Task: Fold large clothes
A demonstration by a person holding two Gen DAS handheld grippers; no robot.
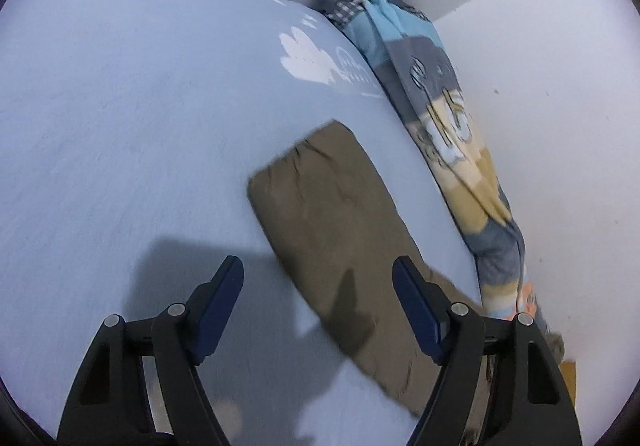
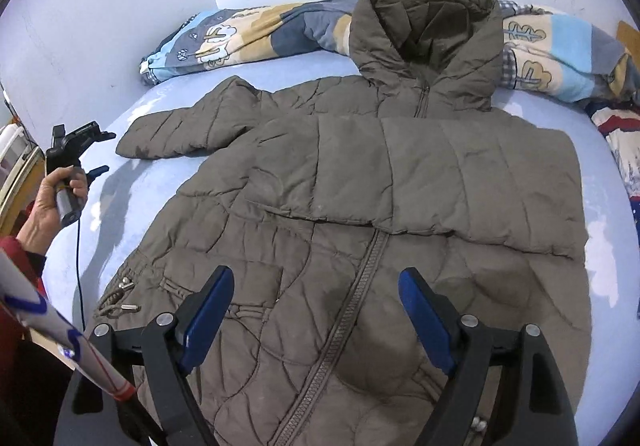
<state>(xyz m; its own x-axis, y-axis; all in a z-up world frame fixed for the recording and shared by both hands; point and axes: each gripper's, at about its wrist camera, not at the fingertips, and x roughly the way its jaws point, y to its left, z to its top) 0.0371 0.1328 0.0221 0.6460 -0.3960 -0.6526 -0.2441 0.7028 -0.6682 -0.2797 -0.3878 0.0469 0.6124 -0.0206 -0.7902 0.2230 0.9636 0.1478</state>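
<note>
Jacket (image 2: 360, 186), a brown quilted one with a hood, lies front-up across the middle of the blue bed sheet (image 2: 152, 182), one sleeve folded over its chest, the other sleeve (image 1: 332, 214) stretched toward the bed's side. Right gripper (image 2: 316, 310) hovers above the hem, jaws wide, holding nothing. Left gripper (image 1: 318, 298) hangs over the outstretched cuff, jaws apart and empty. A patterned blanket (image 2: 248, 34) lies rolled along the wall edge.
</note>
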